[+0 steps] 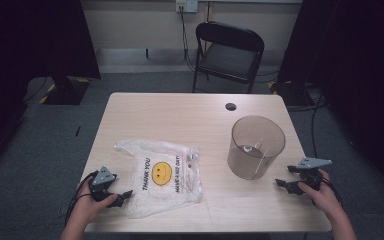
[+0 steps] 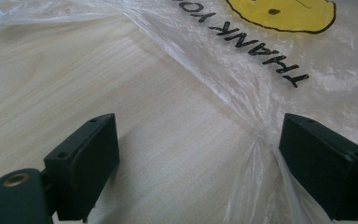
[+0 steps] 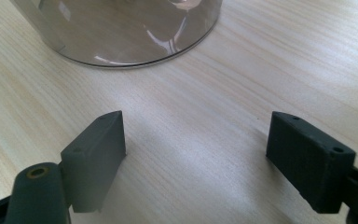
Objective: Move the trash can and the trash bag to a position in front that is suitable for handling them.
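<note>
Light wood-grain worktop (image 1: 180, 115) with a dark round grommet hole (image 1: 230, 106) near its far edge. Grey carpet floor (image 1: 40, 150) all round, black folding chair (image 1: 228, 52) behind the worktop, wall outlet (image 1: 186, 5) with cables above it, dark curtains on both sides.

Bag (image 1: 162, 175), clear plastic with a yellow smiley, lay flat on the worktop's near left part. Left gripper (image 1: 122, 196) sat at its near left corner, fingers wide apart, holding nothing; in the left gripper view a twisted bit of bag (image 2: 256, 154) lay just beside the right-hand finger (image 2: 326, 163).

Bin (image 1: 256, 146), clear and round, stood upright at right. Right gripper (image 1: 283, 184) rested near it, apart, fingers wide open and empty over bare wood.
</note>
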`<act>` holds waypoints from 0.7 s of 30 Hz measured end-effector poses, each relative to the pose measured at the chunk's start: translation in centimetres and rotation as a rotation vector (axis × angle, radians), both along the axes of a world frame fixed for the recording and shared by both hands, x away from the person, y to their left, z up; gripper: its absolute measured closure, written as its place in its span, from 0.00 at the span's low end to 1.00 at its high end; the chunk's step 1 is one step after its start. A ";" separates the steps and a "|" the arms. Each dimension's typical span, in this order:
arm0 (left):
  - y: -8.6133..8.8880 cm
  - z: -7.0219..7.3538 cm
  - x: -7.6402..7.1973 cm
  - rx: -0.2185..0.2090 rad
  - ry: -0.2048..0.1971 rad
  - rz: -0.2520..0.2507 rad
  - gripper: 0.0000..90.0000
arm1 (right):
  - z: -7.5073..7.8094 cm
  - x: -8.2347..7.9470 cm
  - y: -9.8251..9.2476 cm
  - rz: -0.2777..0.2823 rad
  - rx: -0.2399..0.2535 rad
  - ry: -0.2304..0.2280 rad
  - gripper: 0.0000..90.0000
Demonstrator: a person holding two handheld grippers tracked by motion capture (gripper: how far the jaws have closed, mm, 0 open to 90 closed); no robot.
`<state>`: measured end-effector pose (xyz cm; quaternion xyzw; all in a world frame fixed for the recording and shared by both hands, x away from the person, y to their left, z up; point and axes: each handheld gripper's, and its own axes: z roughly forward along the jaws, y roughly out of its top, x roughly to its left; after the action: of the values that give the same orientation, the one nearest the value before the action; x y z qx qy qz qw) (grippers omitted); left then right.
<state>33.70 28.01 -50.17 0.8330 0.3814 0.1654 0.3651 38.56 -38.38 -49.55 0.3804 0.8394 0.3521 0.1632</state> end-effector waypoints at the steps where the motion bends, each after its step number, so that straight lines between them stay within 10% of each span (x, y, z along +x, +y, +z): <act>1: 0.0 0.0 0.0 0.000 0.000 0.000 0.13 | 0.0 0.0 0.0 0.000 0.000 0.000 0.21; 21: 0.0 0.0 0.0 0.000 0.001 -0.002 0.12 | 0.1 0.1 0.0 0.018 -0.004 0.016 0.17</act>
<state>33.72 27.99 -50.17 0.8335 0.3805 0.1648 0.3652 38.62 -38.42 -49.43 0.3754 0.8448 0.3488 0.1539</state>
